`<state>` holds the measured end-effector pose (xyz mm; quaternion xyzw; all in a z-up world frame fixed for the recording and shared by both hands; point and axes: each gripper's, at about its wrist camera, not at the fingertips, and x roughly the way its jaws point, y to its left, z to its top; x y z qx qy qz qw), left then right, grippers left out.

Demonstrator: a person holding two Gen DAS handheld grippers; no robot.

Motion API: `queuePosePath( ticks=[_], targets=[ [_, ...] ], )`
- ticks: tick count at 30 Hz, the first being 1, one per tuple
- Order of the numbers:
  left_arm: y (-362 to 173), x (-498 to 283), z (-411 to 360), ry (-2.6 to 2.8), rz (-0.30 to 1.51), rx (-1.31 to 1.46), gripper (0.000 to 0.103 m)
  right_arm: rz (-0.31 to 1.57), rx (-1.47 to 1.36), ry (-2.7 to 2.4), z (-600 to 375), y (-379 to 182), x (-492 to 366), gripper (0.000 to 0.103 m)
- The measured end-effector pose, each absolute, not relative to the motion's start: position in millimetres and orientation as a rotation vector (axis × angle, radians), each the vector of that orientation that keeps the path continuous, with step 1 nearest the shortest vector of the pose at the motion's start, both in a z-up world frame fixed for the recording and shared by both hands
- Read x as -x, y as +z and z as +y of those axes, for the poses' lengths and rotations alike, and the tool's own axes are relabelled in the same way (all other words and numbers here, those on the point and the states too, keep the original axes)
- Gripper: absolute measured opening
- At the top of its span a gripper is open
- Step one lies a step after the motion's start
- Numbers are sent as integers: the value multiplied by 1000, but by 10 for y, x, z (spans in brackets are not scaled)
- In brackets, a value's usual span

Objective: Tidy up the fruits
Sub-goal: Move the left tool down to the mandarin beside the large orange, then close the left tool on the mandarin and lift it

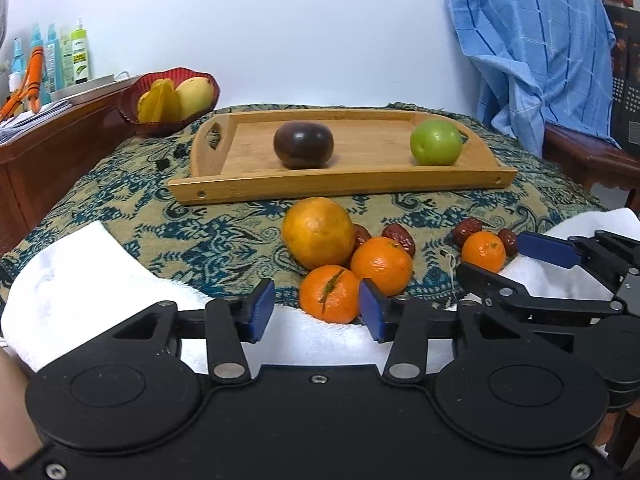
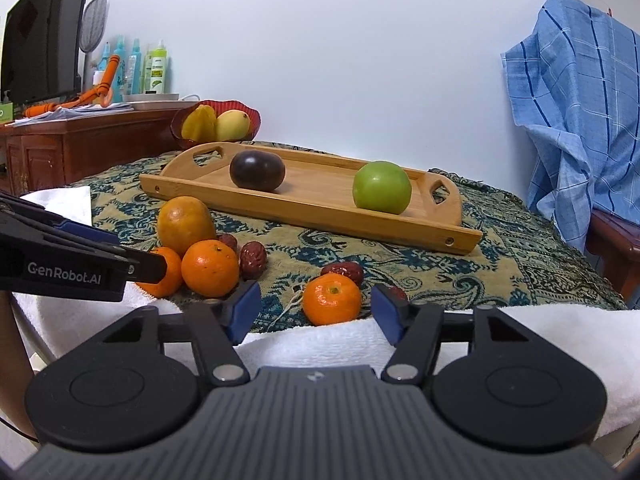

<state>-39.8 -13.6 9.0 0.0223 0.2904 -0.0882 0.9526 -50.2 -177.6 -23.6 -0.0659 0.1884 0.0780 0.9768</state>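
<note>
A wooden tray [image 1: 340, 189] [image 2: 320, 216] holds a dark purple fruit [image 1: 303, 145] [image 2: 257, 171] and a green apple [image 1: 436, 142] [image 2: 382, 187]. In front of it on the patterned cloth lie a big orange [image 1: 318, 232] [image 2: 185, 224], tangerines and red dates [image 1: 398, 236] [image 2: 253, 260]. My left gripper [image 1: 318, 310] [image 2: 136, 252] is open around the nearest tangerine [image 1: 330, 294]; its right pad sits at the peel, and the left pad is apart. My right gripper [image 2: 316, 312] [image 1: 490, 256] is open around a lone tangerine [image 2: 331, 299] [image 1: 484, 251], with gaps on both sides.
A white towel [image 1: 80, 272] [image 2: 320, 344] lines the near table edge under both grippers. A red bowl [image 1: 168, 120] [image 2: 216, 120] with starfruit and mango stands back left by a wooden cabinet [image 1: 48, 152]. A chair with a blue cloth [image 1: 536, 60] stands on the right.
</note>
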Motion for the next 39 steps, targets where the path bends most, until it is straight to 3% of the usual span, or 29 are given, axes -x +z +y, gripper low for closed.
queuePosePath(
  ticks=[21, 39],
  targets=[
    [-41, 328, -171, -213, 614, -44, 37, 396, 146, 158, -1732, -297, 424, 67],
    [-89, 310, -171, -217, 598, -42, 38, 424, 131, 112, -1739, -353, 294, 57]
  ],
)
